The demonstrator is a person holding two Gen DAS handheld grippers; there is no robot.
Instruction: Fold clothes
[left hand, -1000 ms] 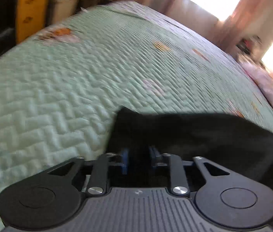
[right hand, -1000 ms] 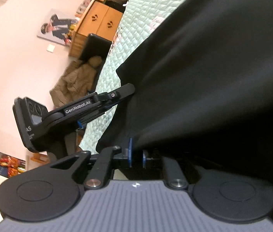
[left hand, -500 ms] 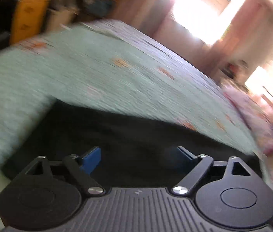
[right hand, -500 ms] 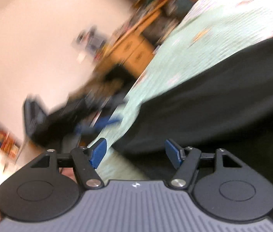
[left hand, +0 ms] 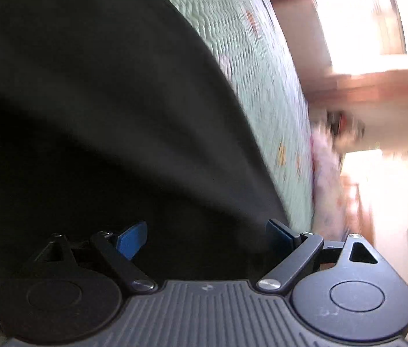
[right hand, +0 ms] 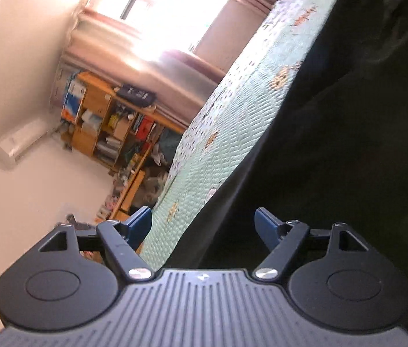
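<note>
1. Left gripper (left hand: 207,238): my jaws have just been opening and now stand wide apart. A second ago they were pinched together on the black cloth; now the blue pads press on nothing, though the cloth lies just ahead of them.
2. Right gripper (right hand: 202,225): same entry. Its jaws have just been opening too, from a closed pinch on the cloth to well apart, with nothing clamped.
3. Black garment (left hand: 94,110): released by both sides. It lies spread on the green quilted bedspread (left hand: 261,81), filling most of the left view and the right half of the right view.
4. Reading: I judge one fold has been laid down and let go; a fresh edge needs gripping next.
5. Background: wooden shelf (right hand: 108,121), bright window.
</note>
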